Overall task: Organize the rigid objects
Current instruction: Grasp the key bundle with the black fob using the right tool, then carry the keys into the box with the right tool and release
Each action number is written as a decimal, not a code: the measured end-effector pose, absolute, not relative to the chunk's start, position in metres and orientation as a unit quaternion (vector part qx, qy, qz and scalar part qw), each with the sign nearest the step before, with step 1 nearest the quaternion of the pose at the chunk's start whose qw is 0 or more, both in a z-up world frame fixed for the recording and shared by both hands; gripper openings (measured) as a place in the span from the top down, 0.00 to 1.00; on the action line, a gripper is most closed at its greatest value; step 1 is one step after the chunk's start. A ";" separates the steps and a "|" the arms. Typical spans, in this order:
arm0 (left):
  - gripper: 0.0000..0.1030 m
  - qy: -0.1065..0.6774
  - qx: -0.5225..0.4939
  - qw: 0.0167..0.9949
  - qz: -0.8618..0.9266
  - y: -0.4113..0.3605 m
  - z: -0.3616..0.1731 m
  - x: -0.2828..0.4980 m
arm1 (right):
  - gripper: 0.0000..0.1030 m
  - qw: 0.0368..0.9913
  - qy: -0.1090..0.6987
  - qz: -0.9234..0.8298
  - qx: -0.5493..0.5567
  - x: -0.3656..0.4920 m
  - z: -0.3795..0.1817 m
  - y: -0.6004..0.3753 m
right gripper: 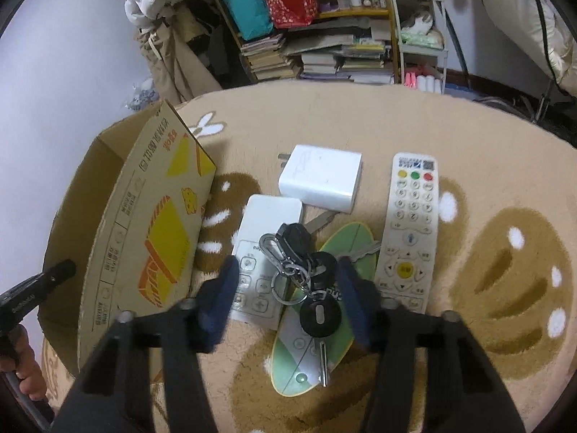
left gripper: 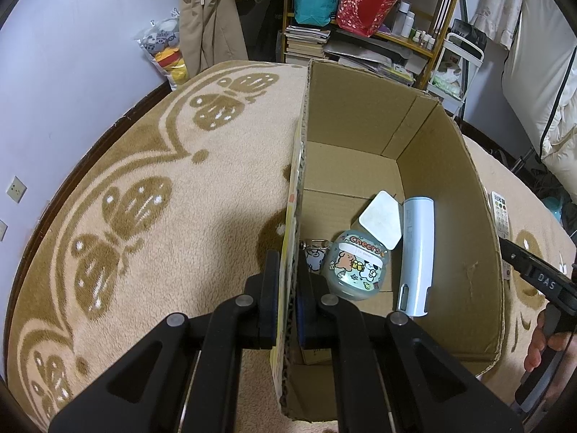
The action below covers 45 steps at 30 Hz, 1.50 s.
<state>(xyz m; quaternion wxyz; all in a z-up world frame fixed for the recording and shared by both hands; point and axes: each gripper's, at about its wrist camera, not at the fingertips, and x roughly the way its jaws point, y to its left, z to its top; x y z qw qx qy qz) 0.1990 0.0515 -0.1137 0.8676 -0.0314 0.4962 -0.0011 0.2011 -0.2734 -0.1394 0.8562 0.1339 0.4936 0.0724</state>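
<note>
Beige patterned carpet carries a loose, jangly key bunch (right gripper: 306,281), best pinched at its stiff black fobs by the wide-open right gripper (right gripper: 288,288), while the left gripper (left gripper: 288,288) clamps the cardboard box (left gripper: 450,180) wall.

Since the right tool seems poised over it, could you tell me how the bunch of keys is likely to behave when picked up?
The bunch of keys would probably dangle and swing, since several keys hang loosely from rings and a carabiner. Pinching one black key head may let the rest droop. It lies across the green oval remote and white remote, so lifting might nudge those. The right tool stands open around it.
</note>
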 end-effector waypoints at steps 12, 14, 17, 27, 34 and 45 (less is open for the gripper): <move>0.93 0.496 -0.028 0.868 -0.002 0.050 -0.113 0.200 | 0.74 0.849 0.499 0.072 0.158 0.209 -0.166 -0.276; 0.93 0.496 -0.028 0.868 -0.001 0.050 -0.113 0.200 | 0.76 0.851 0.498 0.071 0.154 0.209 -0.164 -0.275; 0.92 0.496 -0.028 0.868 -0.001 0.050 -0.113 0.200 | 0.79 0.857 0.491 0.068 0.137 0.209 -0.160 -0.270; 0.92 0.495 -0.023 0.868 -0.001 0.048 -0.112 0.200 | 0.95 0.871 0.466 0.073 0.139 0.206 -0.136 -0.269; 0.92 0.496 -0.025 0.868 -0.003 0.047 -0.111 0.200 | 0.95 0.882 0.439 0.074 0.154 0.203 -0.116 -0.274; 0.92 0.494 -0.020 0.869 -0.003 0.048 -0.113 0.199 | 0.95 0.909 0.369 0.129 0.144 0.197 -0.060 -0.246</move>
